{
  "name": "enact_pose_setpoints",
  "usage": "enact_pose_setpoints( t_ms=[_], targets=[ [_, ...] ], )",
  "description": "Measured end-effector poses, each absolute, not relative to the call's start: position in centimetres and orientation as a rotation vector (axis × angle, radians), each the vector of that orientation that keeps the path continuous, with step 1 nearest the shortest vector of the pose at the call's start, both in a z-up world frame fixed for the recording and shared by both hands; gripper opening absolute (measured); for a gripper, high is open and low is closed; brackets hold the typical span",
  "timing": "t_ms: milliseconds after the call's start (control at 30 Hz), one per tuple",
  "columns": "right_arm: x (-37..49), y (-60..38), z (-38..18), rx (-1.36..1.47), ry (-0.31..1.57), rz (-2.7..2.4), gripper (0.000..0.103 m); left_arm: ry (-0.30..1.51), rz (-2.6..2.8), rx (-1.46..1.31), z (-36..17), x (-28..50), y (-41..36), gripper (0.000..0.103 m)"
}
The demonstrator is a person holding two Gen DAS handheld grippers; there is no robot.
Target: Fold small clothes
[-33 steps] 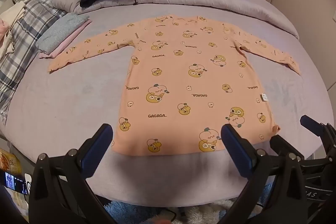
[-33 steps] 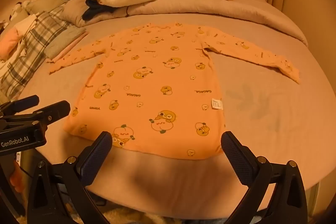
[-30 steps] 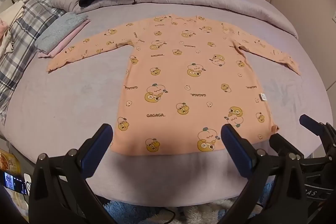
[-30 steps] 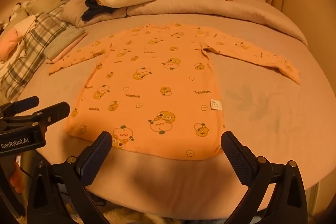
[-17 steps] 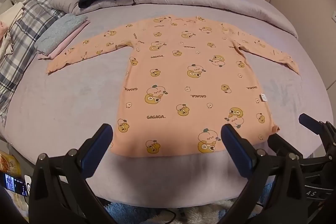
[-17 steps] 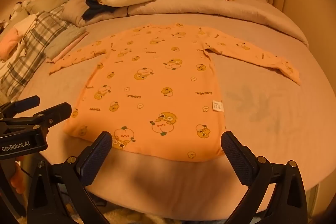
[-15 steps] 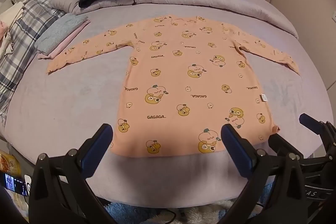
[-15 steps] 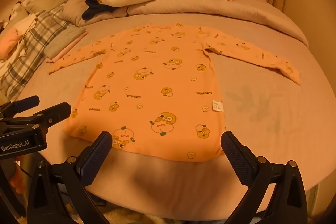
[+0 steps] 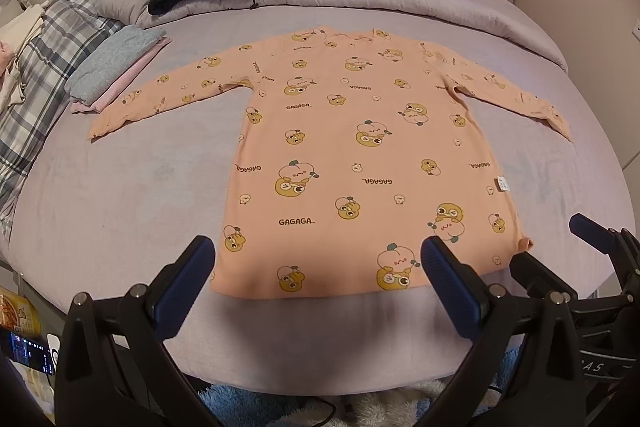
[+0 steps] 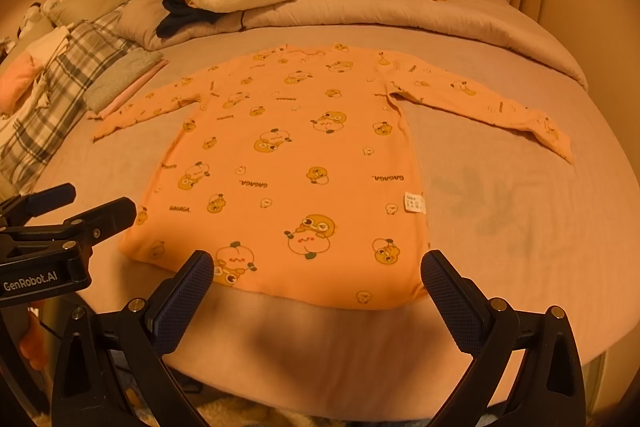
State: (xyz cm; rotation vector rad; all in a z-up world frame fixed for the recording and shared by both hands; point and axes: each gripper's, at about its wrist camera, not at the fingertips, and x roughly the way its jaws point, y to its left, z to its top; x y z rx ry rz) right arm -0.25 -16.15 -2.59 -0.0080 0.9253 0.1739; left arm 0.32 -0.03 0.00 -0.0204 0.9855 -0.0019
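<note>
Peach nightshirt (image 9: 352,163) spread flat; left gripper (image 9: 318,287) and right gripper (image 10: 316,291) both released, empty — a one-layer pinch at its hem risks a skewed fold.

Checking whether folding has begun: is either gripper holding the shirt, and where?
Nothing is held. The left gripper and right gripper are both open, short of the flat shirt's hem.
</note>
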Motion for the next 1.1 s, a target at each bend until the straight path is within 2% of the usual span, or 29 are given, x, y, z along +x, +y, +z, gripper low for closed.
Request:
enact_pose_setpoints(
  t_ms=[1100],
  targets=[
    [-0.4, -16.1, -2.52, -0.015, 0.921, 0.177, 0.102, 0.978, 0.009, -0.008, 0.15, -0.07, 0.08, 0.103]
  ],
)
